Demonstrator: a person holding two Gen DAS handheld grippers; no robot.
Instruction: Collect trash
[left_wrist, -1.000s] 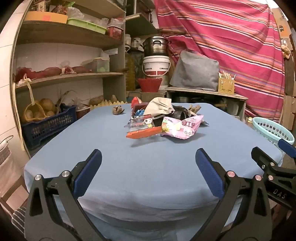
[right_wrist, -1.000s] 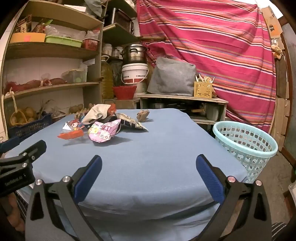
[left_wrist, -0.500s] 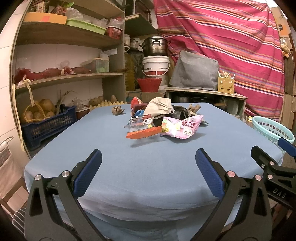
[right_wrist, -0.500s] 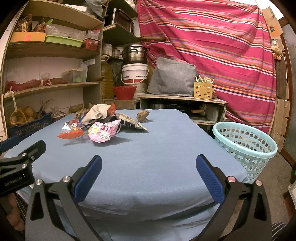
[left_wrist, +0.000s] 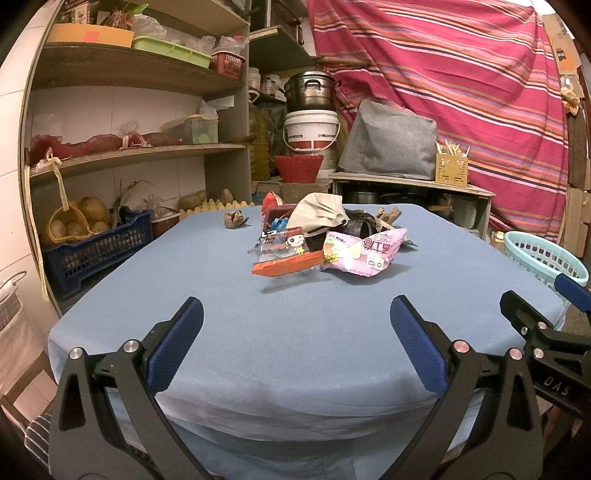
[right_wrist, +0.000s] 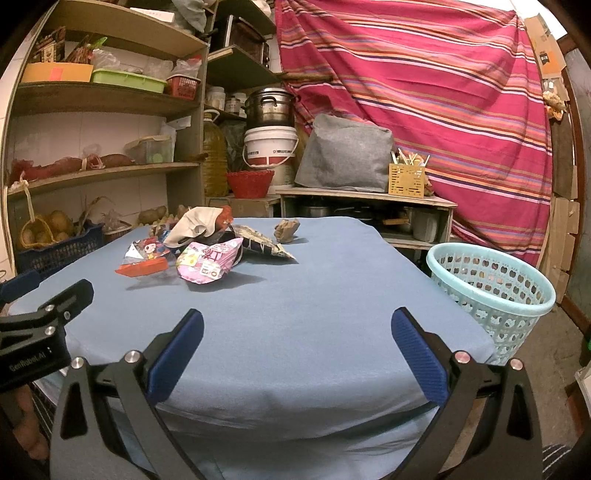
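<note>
A pile of trash lies mid-table on the blue cloth (left_wrist: 295, 332): a pink snack wrapper (left_wrist: 364, 251), a red cartoon wrapper (left_wrist: 286, 254), a crumpled beige bag (left_wrist: 319, 212), a dark wrapper (right_wrist: 264, 243) and brown scraps (left_wrist: 234, 218) (right_wrist: 286, 229). A light-blue basket (right_wrist: 491, 295) stands off the table's right edge. My left gripper (left_wrist: 295, 332) is open and empty at the near edge. My right gripper (right_wrist: 295, 332) is open and empty beside it, to its right.
Wooden shelves (left_wrist: 129, 151) with food, trays and a blue crate (left_wrist: 92, 254) stand on the left. A low cabinet (left_wrist: 410, 184) with a grey bag, pot and bucket stands behind, before a striped red curtain (left_wrist: 461, 74).
Both grippers have barely moved; the views have shifted very slightly. Nothing has been picked up.
</note>
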